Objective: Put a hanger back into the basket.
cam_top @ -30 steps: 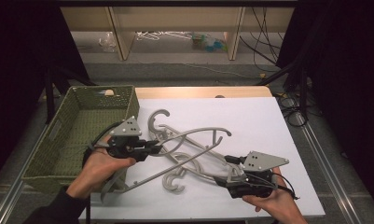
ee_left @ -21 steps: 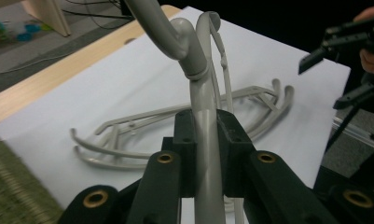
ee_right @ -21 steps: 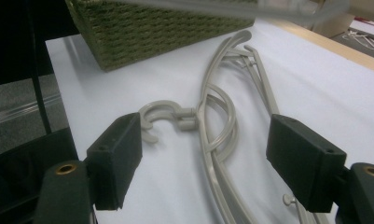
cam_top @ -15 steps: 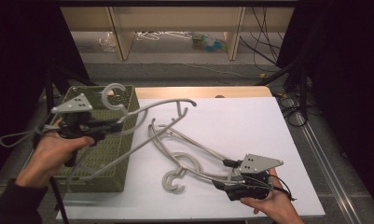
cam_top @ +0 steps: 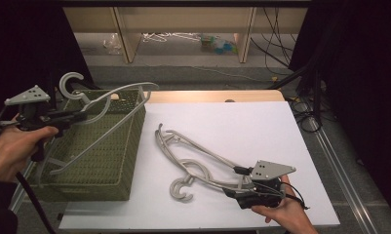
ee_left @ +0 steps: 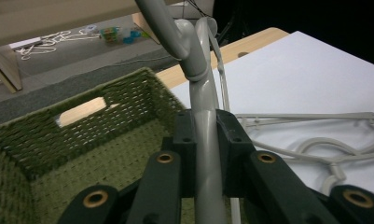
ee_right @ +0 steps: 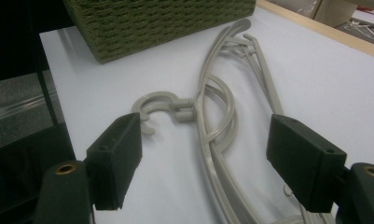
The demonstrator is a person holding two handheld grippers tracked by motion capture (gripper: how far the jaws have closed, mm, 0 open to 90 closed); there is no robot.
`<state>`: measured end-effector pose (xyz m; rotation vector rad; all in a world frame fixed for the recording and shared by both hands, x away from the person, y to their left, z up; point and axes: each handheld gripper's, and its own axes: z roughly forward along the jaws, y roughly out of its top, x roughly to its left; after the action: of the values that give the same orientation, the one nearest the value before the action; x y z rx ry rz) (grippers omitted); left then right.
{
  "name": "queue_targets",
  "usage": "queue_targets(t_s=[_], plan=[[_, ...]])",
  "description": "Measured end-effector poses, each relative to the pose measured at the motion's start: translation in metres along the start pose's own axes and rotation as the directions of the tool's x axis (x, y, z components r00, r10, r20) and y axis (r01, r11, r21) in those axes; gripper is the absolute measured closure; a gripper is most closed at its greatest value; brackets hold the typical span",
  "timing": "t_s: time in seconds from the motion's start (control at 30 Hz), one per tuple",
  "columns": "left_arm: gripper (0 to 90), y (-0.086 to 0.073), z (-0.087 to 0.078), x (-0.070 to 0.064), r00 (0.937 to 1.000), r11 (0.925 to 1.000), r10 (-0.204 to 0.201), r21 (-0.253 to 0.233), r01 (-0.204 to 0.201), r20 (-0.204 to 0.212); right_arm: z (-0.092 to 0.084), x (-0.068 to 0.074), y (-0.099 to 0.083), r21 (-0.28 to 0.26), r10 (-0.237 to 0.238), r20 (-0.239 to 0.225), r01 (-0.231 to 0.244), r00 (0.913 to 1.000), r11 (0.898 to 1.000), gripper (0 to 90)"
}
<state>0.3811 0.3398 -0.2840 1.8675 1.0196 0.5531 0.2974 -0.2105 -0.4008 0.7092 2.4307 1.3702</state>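
Grey plastic hanger (cam_top: 105,105) is clamped near its neck in the left claw (cam_top: 73,117), hanging over the woven green basket (cam_top: 110,165) that sits along the left edge of the table (cam_top: 261,122). Its hook (cam_top: 71,83) curls up toward the basket's far left corner, and its long axis slants across the basket opening, one arm reaching the far right corner, the other dropping toward the near left. So the basket lies straight below the held hanger, and I judge the coming move to be a lowering, with the hanger perhaps turned along the basket's length so both ends clear the rim. Out on the table, two more hangers (cam_top: 193,161) lie stacked, running from mid-table toward the near right corner. The right claw (ee_right: 208,149) rests there with jaws spread wide on either side of them, gripping nothing, and is far nearer to them
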Motion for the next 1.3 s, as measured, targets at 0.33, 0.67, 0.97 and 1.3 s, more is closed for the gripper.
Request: queue_targets(t_s=[0.33,0.67,0.97,1.3], plan=[[79.3,-0.013,0.006,0.031,0.9977,0.9985,0.043,0.036,-0.042,-0.052,0.000,-0.002,-0.001,0.009,0.005,0.001,-0.005,1.0000,1.000,27.7],[79.3,-0.024,0.008,0.051,0.9950,0.9970,0.043,0.068,-0.037,-0.090,0.001,-0.004,-0.002,0.011,0.007,0.003,-0.007,1.0000,1.000,27.7],[79.3,-0.038,0.018,0.063,0.9891,0.9805,0.109,0.174,-0.091,-0.098,0.001,-0.003,-0.003,0.014,0.007,-0.003,-0.007,1.0000,1.000,27.7],[79.2,-0.049,0.050,0.059,0.9896,0.9697,0.093,0.236,-0.065,-0.110,0.003,-0.003,-0.004,0.019,0.009,-0.006,-0.008,0.9999,1.000,27.7]])
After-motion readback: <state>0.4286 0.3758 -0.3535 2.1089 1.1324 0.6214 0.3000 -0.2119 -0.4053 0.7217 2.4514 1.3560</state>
